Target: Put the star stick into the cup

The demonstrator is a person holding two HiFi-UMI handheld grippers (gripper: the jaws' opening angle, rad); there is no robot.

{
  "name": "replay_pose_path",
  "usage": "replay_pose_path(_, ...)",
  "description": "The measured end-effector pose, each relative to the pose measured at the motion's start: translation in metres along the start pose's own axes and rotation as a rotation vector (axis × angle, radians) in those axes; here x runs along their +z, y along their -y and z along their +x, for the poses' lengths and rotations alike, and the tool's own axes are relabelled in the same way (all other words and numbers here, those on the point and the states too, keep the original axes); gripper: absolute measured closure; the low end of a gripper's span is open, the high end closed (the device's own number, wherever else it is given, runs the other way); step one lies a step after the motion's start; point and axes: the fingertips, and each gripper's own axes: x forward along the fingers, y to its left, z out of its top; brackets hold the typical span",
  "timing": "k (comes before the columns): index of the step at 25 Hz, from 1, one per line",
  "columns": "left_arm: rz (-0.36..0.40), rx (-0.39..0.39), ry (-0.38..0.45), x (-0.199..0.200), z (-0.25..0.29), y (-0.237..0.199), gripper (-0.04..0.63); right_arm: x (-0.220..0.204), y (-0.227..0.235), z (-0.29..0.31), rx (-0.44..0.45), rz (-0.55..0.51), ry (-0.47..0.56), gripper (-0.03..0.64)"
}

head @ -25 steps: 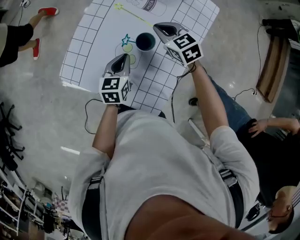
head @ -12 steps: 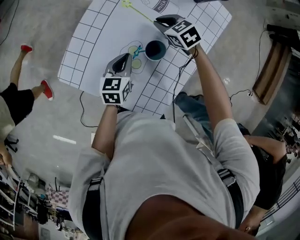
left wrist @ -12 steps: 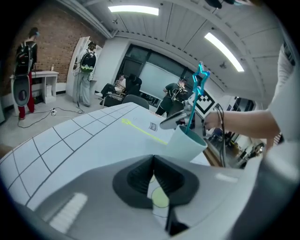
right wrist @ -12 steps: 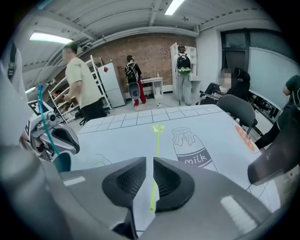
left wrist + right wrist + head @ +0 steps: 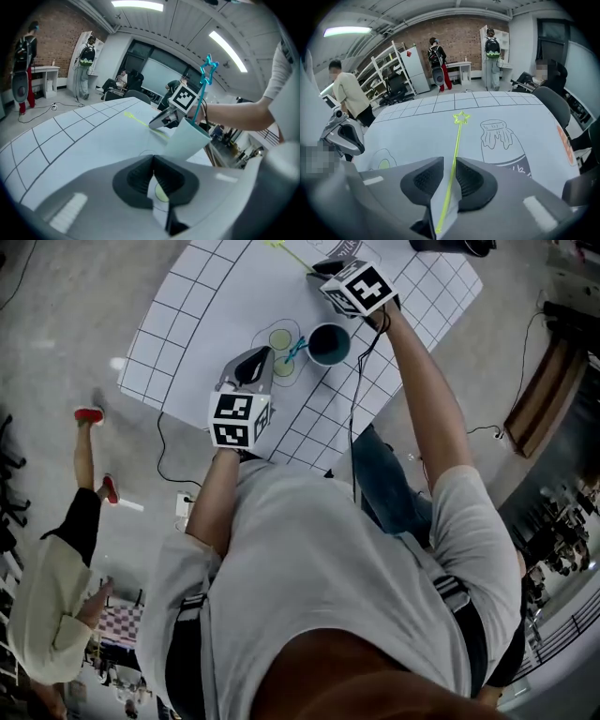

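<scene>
Straddling the yellow star stick [image 5: 457,140], flat on the desk [image 5: 412,129] near the teal cup [image 5: 328,343], the jaws of the right gripper [image 5: 449,165] are narrowly parted and should be lowered squarely before being closed; those of the left gripper [image 5: 153,161] are shut, empty.

Head view steeply down over table [image 5: 187,334], 2 gripper views low across it

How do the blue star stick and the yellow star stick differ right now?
The blue star stick stands in the cup, star up; the yellow star stick lies flat on the table. The yellow star stick runs between the open jaws of the right hand-held gripper; the blue star stick is held by neither gripper. Both are thin sticks topped by an outlined star.
</scene>
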Motion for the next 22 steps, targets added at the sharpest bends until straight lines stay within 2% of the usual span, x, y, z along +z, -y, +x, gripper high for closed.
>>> replay_pose_path(2,-0.003,0.003,-0.004,-0.001,0.0,-0.002,0.594,0.0,0.003,0.006,-0.021,-0.009,-0.033,0.536)
replay_pose_path(3,-0.005,0.005,-0.006,-0.002,0.0,-0.003,0.594,0.0,0.006,0.007,-0.034,-0.011,-0.047,0.577)
replay_pose_path(4,-0.007,0.007,-0.006,-0.002,0.0,-0.004,0.594,0.0,0.008,0.008,-0.044,-0.008,-0.056,0.589)
replay_pose_path(7,-0.01,0.015,-0.006,-0.004,-0.002,-0.008,0.594,0.001,0.009,0.007,-0.055,0.0,-0.059,0.597)
replay_pose_path(22,0.004,0.041,0.018,0.002,-0.016,-0.01,0.594,0.003,0.006,-0.025,-0.093,0.098,0.108,0.603)
